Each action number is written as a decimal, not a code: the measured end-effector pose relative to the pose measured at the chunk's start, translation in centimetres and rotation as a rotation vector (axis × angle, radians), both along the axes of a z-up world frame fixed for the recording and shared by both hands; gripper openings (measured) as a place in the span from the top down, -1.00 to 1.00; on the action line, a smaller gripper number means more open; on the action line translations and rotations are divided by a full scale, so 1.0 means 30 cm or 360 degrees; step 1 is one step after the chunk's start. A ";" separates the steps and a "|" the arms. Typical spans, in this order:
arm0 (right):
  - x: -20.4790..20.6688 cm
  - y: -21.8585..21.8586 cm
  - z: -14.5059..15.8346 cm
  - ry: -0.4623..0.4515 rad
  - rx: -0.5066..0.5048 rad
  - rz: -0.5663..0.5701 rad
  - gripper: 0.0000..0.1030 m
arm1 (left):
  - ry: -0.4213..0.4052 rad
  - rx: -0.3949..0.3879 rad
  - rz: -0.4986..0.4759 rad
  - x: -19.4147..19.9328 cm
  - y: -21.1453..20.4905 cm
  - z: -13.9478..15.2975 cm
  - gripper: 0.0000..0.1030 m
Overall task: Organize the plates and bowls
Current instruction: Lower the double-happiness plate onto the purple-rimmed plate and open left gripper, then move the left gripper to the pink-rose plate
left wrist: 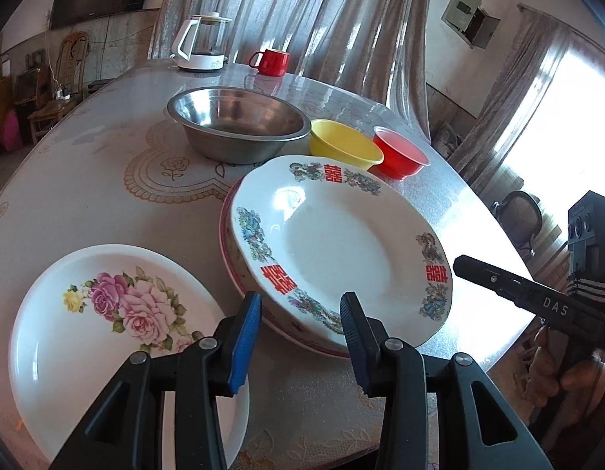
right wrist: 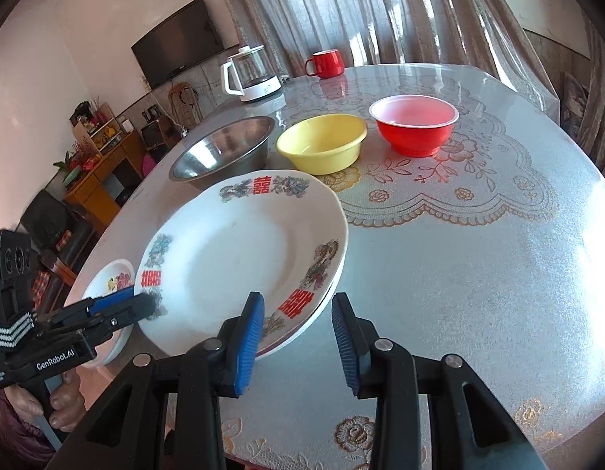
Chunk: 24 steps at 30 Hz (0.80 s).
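Note:
A white plate with red characters (left wrist: 341,243) rests on a pink-rimmed plate (left wrist: 227,252) at mid-table. To their left lies a rose-patterned plate (left wrist: 106,313). Behind stand a steel bowl (left wrist: 236,125), a yellow bowl (left wrist: 343,145) and a red bowl (left wrist: 400,154). My left gripper (left wrist: 300,337) is open, just short of the stack's near rim, pressing on nothing. In the right wrist view my right gripper (right wrist: 298,337) is open at the near rim of the character plate (right wrist: 232,250), its pads apart and bare. The left gripper's fingers (right wrist: 126,305) show beside that plate's left rim.
A white-based glass kettle (left wrist: 202,45) and a red mug (left wrist: 270,62) stand at the far end of the round table (right wrist: 479,274). A person's hand (left wrist: 557,372) holds the right tool past the table's right edge. Curtains hang behind; a cabinet (right wrist: 102,164) stands at left.

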State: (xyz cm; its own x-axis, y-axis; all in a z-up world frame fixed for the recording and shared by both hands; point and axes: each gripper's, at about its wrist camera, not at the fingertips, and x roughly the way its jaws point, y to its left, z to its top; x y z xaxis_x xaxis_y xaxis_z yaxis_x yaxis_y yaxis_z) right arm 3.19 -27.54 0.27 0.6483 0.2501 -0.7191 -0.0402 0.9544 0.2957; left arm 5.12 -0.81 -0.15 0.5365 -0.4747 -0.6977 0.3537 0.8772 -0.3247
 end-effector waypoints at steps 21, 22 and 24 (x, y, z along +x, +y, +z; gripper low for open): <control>0.107 0.023 -0.054 0.0029 -0.0159 -0.0046 0.56 | -0.0032 0.0005 0.0030 0.083 -0.022 -0.002 -0.12; 0.106 0.026 -0.053 0.0029 -0.0170 -0.0045 0.56 | -0.0028 0.0001 0.0032 0.085 -0.017 -0.002 -0.12; 0.102 0.033 -0.051 0.0027 -0.0190 -0.0038 0.55 | -0.0023 -0.0004 0.0036 0.086 -0.012 -0.003 -0.12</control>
